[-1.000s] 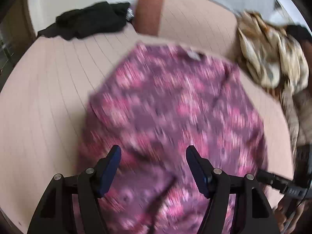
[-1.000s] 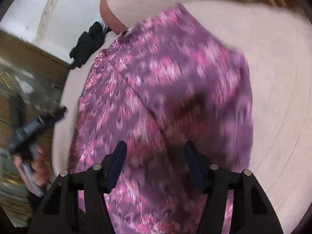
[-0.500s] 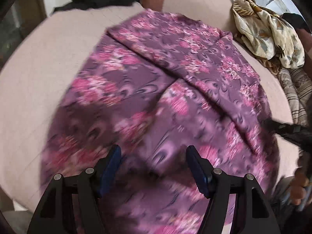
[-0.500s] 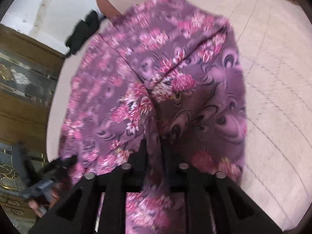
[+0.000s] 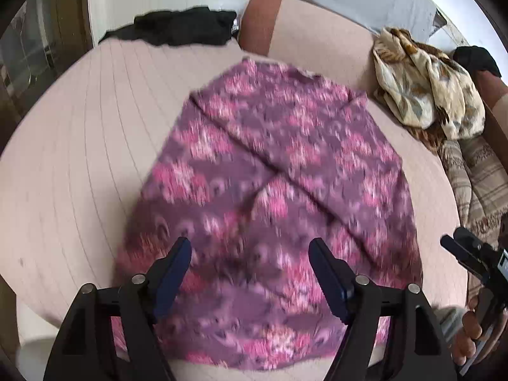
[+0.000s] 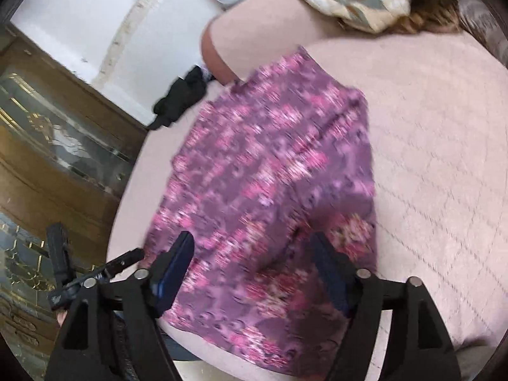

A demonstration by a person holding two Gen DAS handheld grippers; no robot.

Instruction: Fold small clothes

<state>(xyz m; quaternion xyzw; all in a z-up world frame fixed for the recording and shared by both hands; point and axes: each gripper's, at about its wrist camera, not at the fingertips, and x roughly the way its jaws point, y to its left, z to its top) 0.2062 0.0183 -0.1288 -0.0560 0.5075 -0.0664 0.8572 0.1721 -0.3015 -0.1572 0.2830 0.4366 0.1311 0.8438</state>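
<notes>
A purple garment with pink flowers (image 5: 270, 158) lies spread on the pink quilted bed (image 5: 79, 158), one side folded over along a diagonal crease. My left gripper (image 5: 249, 244) hovers over its near end. Its jaws are opening, with no cloth pinched between them. In the right wrist view the same garment (image 6: 270, 158) lies under my right gripper (image 6: 252, 238). Its jaws are opening wide too, and the pads are off the cloth. The right gripper (image 5: 470, 254) shows at the right edge of the left wrist view, held by a hand.
A black garment (image 5: 177, 28) lies at the bed's far edge beside a pink bolster (image 5: 311, 35). A cream patterned cloth (image 5: 425, 85) and striped fabric (image 5: 476, 171) are heaped on the right. A wooden cabinet (image 6: 47, 158) stands left of the bed.
Half a second ago my right gripper was pinched on a fold of the garment; it has let go and opened. Both grippers have drawn back and risen from the cloth.
</notes>
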